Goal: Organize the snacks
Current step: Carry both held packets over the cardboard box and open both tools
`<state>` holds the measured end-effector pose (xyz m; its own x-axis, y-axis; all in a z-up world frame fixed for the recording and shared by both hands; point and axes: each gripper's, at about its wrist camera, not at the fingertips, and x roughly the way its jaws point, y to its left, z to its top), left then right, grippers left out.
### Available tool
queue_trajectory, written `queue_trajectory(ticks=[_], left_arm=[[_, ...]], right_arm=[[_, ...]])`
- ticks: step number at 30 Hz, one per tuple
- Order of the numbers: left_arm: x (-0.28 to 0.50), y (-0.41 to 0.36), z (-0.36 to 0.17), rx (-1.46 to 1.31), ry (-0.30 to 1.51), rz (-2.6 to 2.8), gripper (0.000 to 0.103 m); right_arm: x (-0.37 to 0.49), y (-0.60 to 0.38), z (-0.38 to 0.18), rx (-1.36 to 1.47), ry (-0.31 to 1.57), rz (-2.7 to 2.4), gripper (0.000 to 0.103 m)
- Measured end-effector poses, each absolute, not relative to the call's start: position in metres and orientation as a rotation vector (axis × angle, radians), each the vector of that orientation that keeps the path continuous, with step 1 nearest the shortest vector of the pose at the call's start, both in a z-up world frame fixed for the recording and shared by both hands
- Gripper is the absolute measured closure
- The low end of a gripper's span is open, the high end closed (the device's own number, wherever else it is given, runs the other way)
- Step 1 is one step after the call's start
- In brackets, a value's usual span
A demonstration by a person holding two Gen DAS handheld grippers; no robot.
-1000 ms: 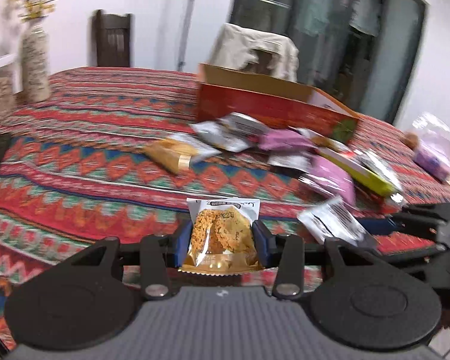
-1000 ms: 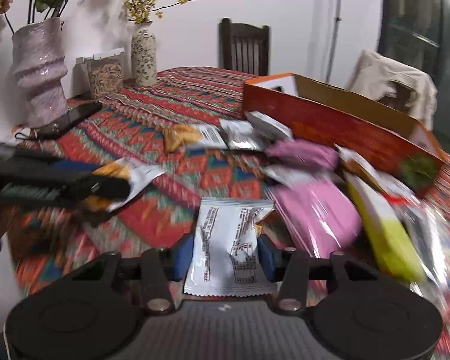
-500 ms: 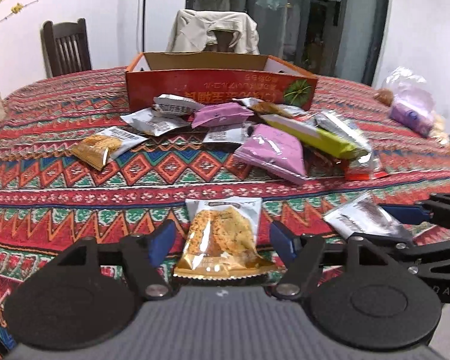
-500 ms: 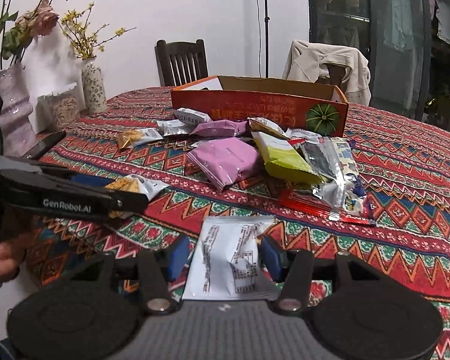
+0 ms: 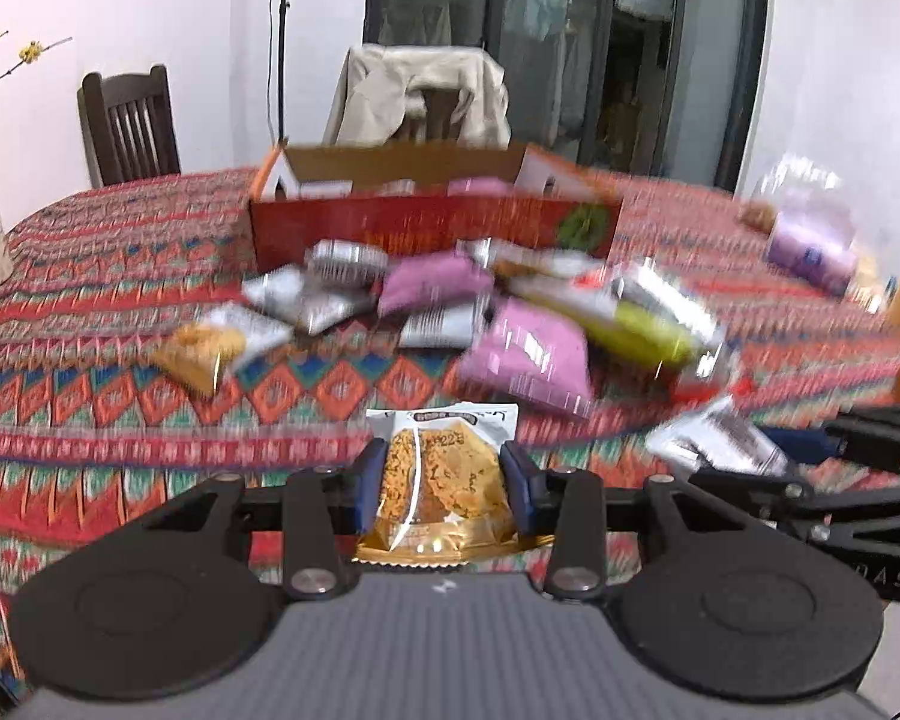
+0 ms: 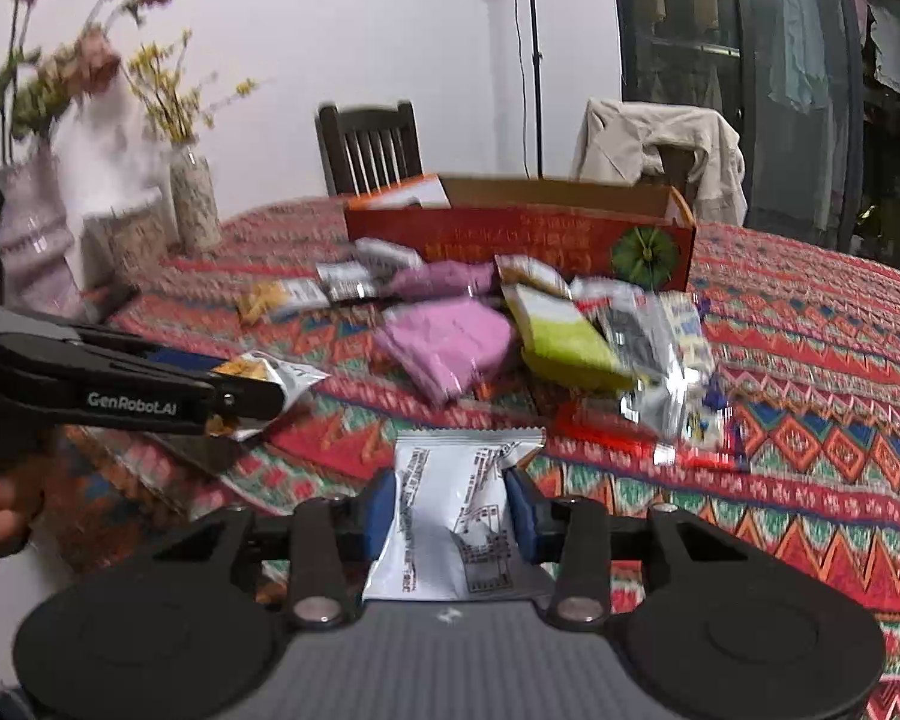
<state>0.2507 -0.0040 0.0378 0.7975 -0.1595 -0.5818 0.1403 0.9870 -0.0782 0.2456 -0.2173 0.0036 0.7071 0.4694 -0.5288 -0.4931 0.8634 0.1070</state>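
The left gripper [image 5: 443,483] is clamped on a clear-fronted cookie packet [image 5: 444,474], its jaws having just closed in on the packet's two sides, and the right gripper [image 6: 450,510] has likewise just closed on a white packet [image 6: 453,516] turned printed back up; both packets are held above the near edge of the patterned tablecloth [image 5: 90,312]. Each looks light and crinkly, a thin film pouch that probably slides easily and gives under pressure, and the cookie inside may crack if squeezed hard, so a hold across the sides near the sealed end, as now, seems sensible. The loose snacks [image 5: 522,354] lie heaped between the grippers and the open red box [image 5: 432,228], well apart from both packets. The left wrist view shows pink and white packets already inside the box and a bagged purple item [image 5: 810,246] at the far right; the right wrist view hides the box's inside but shows the vases [image 6: 195,204] and a hand [image 6: 0,516] on the left tool.
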Motion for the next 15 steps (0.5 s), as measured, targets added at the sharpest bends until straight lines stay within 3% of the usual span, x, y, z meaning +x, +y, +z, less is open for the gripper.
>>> queue_trajectory(ticks=[8, 15], left_arm=[[0.343, 0.030, 0.102, -0.129, 0.498, -0.236, 0.061], [0.511, 0.034, 0.113, -0.071, 0.603, -0.126, 0.061]], right_arm=[[0.300, -0.225, 0.061, -0.023, 0.449, 0.597, 0.063], [0.459, -0.198, 0.101, -0.092, 0.455, 0.592, 0.063]])
